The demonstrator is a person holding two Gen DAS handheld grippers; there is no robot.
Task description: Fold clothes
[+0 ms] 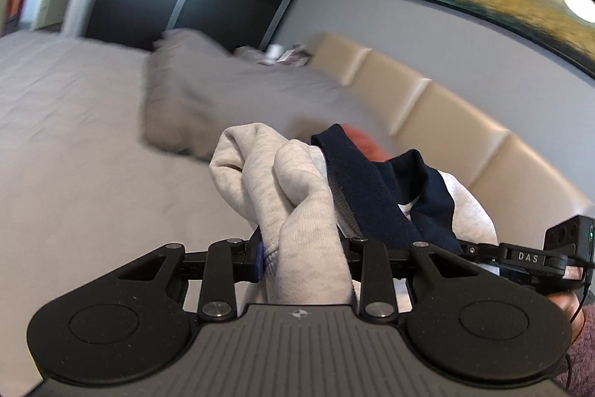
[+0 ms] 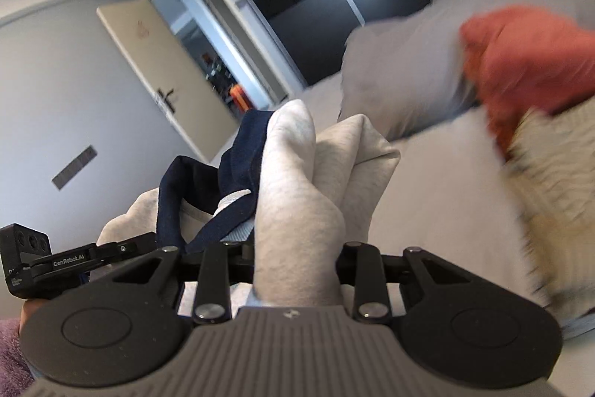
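Observation:
A light grey sweatshirt [image 1: 293, 188] with a navy collar [image 1: 375, 181] hangs bunched between both grippers above the bed. My left gripper [image 1: 303, 259] is shut on a fold of the grey fabric; the cloth hides its fingertips. My right gripper [image 2: 297, 259] is shut on another grey fold of the same sweatshirt [image 2: 297, 181], with the navy collar [image 2: 238, 155] to its left. The right gripper shows at the right edge of the left wrist view [image 1: 535, 257], and the left gripper at the left edge of the right wrist view [image 2: 67, 263].
The bed has a grey cover [image 1: 74, 136] and a grey pillow [image 1: 193, 92] by a beige padded headboard [image 1: 446, 121]. A rust-red garment [image 2: 528, 62] and a cream knitted one [image 2: 550, 173] lie on the bed at right. A dark wardrobe [image 2: 334, 6] and an open door [image 2: 171, 69] stand behind.

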